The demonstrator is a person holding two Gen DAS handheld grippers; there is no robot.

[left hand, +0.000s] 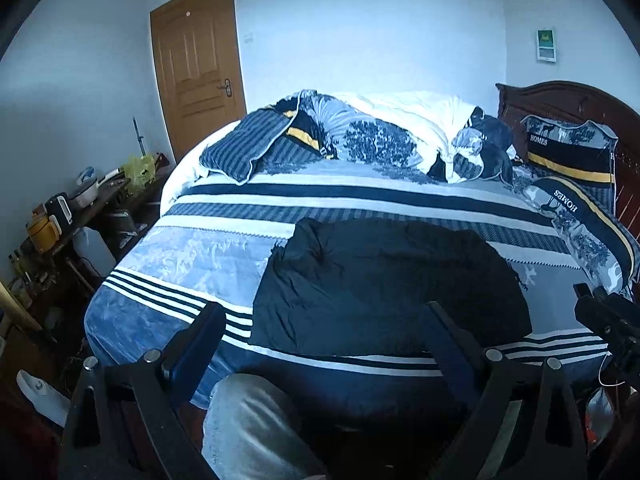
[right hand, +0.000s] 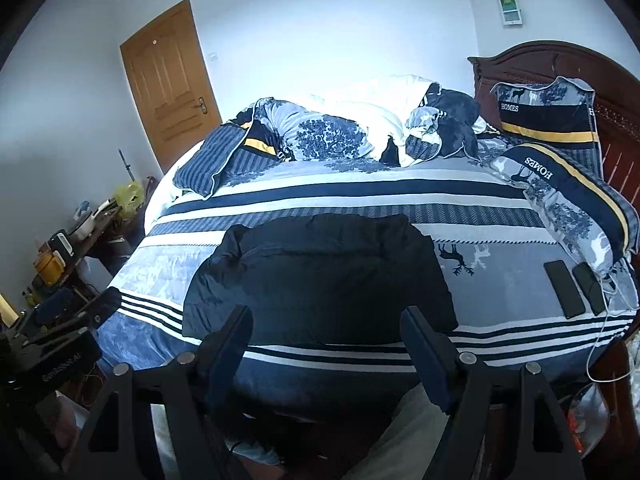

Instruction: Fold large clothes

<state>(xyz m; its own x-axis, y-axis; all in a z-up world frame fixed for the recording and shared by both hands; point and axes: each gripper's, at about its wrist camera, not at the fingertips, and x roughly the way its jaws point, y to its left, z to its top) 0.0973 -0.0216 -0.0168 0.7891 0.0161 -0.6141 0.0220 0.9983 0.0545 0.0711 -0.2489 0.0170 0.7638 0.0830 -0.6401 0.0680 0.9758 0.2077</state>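
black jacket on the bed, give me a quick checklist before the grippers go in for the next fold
1. Left gripper open, nothing between its fingers: ok.
2. Right gripper open and empty: ok.
3. Black jacket lies on the bedspread within view of both cameras: ok.
4. Jacket spread flat: not ok, its left side is bunched and wrinkled.
5. Two phones and their cable lie apart from the jacket, to its right: ok.
6. Zip or front closed: cannot tell, the fabric is too dark.

Headboard [right hand: 560, 64] cut off at right
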